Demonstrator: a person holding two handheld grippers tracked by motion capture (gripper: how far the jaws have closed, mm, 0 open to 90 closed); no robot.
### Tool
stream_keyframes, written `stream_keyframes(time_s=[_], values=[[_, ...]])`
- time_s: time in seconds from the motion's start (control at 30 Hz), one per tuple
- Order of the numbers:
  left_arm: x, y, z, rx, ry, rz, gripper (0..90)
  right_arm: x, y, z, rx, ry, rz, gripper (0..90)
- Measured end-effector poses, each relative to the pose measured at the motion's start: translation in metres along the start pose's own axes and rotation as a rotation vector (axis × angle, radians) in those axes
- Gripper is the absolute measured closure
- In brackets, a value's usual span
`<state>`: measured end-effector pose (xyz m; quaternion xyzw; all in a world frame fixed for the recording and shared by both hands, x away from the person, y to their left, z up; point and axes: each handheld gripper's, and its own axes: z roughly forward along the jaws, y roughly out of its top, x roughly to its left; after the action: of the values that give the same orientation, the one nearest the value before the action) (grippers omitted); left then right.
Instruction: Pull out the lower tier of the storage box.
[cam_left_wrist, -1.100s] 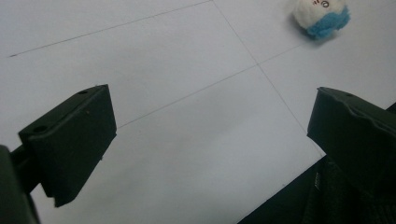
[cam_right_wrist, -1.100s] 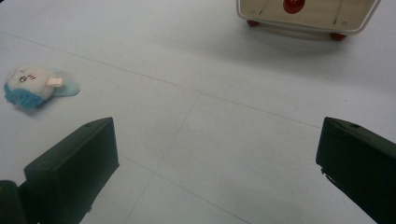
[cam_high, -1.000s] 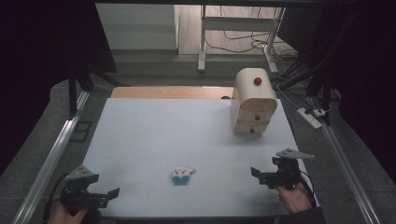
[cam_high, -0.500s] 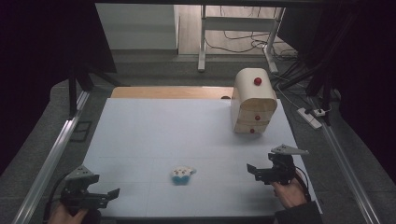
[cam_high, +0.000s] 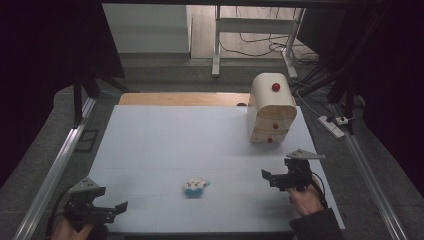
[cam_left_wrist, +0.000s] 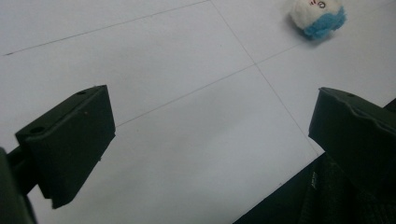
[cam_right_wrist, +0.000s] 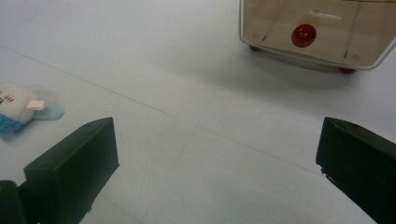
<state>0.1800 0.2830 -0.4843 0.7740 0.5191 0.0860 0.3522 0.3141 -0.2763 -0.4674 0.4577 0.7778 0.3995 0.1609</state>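
The 2 grippers, left gripper (cam_high: 120, 206) and right gripper (cam_high: 266, 175), hover with jaws apart, flanking the plush toy (cam_high: 195, 187) on the table (cam_high: 165, 140)

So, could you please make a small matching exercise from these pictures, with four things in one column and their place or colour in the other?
Things:
1. plush toy
2. wooden drawer box
3. left gripper
4. right gripper

Descriptions:
A. near corner of the table, jaws open
B. far right of the table, with red knobs
C. white and blue, lying between the two grippers
D. open, in front of the drawer box

Pairs: 1-C, 2-B, 3-A, 4-D
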Motion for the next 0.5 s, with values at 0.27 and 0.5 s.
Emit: stream_keyframes(time_s=[0.27,0.5], values=[[0.000,0.000,-0.001,-0.007,0.001,0.002,0.0,-0.006,0.004,0.008,0.007,-0.008,0.018,0.0],[0.001,-0.001,-0.003,-0.028,0.031,0.028,0.0,-0.008,0.008,0.014,0.026,-0.026,0.017,0.0]])
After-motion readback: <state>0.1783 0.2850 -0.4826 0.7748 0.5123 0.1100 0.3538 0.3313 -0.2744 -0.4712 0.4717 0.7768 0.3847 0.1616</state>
